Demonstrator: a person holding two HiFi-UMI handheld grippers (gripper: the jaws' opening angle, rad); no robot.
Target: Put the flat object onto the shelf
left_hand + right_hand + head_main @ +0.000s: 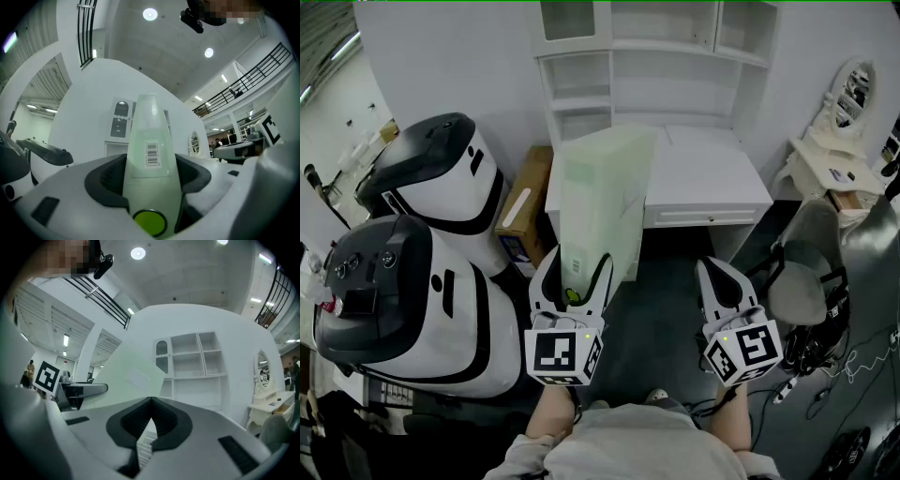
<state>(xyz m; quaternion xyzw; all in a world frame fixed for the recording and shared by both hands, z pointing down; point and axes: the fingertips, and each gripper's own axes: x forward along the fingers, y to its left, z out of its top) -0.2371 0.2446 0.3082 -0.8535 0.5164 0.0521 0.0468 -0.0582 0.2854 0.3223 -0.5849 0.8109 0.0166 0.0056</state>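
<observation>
Pale green flat object (pixel 605 197), barcode label (pixel 151 154) on narrow edge, gripped at near end by jaws of left gripper (pixel 572 272), standing on edge, projecting forward toward white shelf (pixel 656 56) and its surface (pixel 712 178). Right gripper (pixel 720 281) alongside to the right, jaws closed, empty.

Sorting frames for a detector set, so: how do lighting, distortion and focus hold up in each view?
Head view: flat, even light, sharp, little shadow around the folder. Left gripper view: heavy fisheye, dark corners, ceiling lamps flare, and the folder close to the lens looks soft. Right gripper view: same fisheye and dark corners; the shelf looks curved yet sharp.
</observation>
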